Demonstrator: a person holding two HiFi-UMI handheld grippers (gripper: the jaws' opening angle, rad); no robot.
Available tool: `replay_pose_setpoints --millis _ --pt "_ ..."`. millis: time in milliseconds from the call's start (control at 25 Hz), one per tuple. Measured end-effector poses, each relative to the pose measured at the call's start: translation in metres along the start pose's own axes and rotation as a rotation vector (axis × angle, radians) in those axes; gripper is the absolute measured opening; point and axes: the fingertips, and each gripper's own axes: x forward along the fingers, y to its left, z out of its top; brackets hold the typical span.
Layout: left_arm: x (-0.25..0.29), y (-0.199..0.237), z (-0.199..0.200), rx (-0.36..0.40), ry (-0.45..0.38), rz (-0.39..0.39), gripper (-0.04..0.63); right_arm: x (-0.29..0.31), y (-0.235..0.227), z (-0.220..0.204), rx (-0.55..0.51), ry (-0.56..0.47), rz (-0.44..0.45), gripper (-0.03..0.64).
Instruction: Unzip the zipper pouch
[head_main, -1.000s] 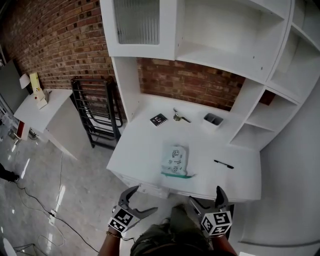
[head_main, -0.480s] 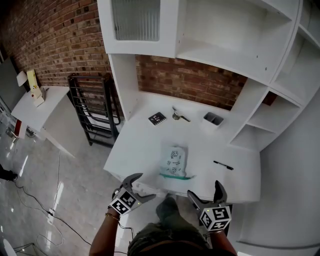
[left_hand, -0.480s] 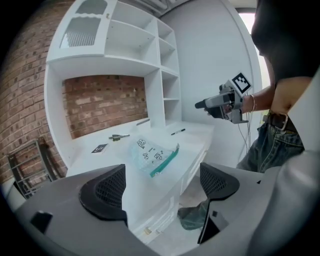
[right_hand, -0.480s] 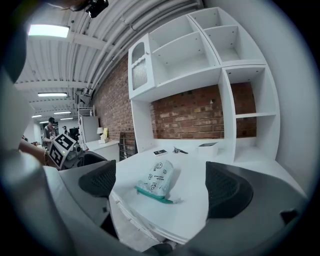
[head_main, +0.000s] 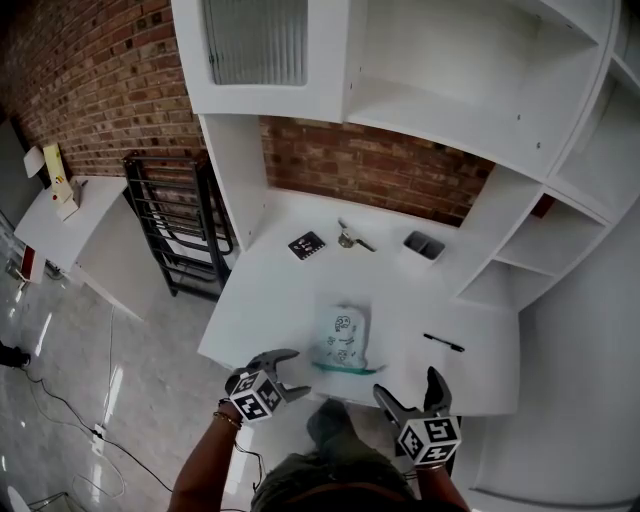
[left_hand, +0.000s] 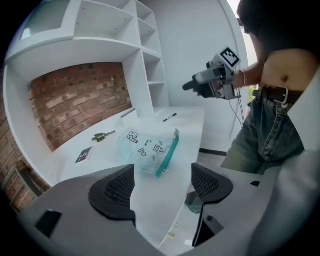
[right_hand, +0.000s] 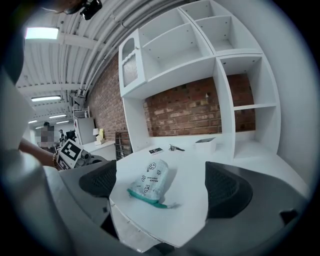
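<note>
at the far left a small white side table (head_main: 60, 205) stands against the brick wall, with a black metal rack (head_main: 178, 225) between it and the white desk (head_main: 262, 300). the left gripper (head_main: 292, 373) hangs just off the desk's near left corner, held out over the floor. its jaws are closing, roughly half apart, and nothing is between the pads; only the desk top and the pouch show beyond them.

at the back of the desk, from left to right, lie a black-and-white marker card (head_main: 306, 245), a set of keys (head_main: 350, 240) and a small open tray (head_main: 425, 245). the zipper pouch (head_main: 342, 338) lies flat near the middle of the front edge, well apart from both grippers. it is pale and see-through with small black printed figures, and its teal zipper band runs along the side nearest the person. a thin teal tail sticks out at the band's right end. the zipper looks shut, though at this size i can't be sure.

right of the pouch a black pen (head_main: 443, 343) lies alone. the right gripper (head_main: 408, 388) hovers below the desk's front edge, jaws spread wide and empty, aimed at the pouch. white shelves (head_main: 540, 230) rise at the right.
</note>
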Motion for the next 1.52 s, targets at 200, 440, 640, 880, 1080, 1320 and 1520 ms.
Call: replay_pose_setpoints --millis 200,440,640,880,1080,1320,1520 --pt "0.02 0.01 -0.014 0.019 0.051 -0.051 0.328 0.024 -0.008 0.011 -0.013 0.007 0.01 0.548" --pt "0.041 0.026 -0.01 0.063 0.056 -0.105 0.263 0.061 -0.02 0.02 -0.025 0.036 0.03 0.531" --pt "0.056 0.024 -0.007 0.117 0.071 -0.197 0.212 0.082 -0.026 0.027 -0.024 0.037 0.047 0.505" --pt "0.069 0.021 -0.024 0.198 0.165 -0.315 0.199 0.089 -0.037 0.028 -0.021 0.049 0.039 0.498" --pt "0.08 0.016 -0.032 0.214 0.217 -0.389 0.183 0.085 -0.049 0.024 -0.011 0.072 0.02 0.486" --pt "0.081 0.016 -0.032 0.169 0.229 -0.408 0.158 0.084 -0.056 0.027 -0.013 0.076 0.011 0.479" --pt "0.081 0.015 -0.031 0.145 0.221 -0.389 0.072 0.089 -0.052 0.027 -0.013 0.076 0.023 0.471"
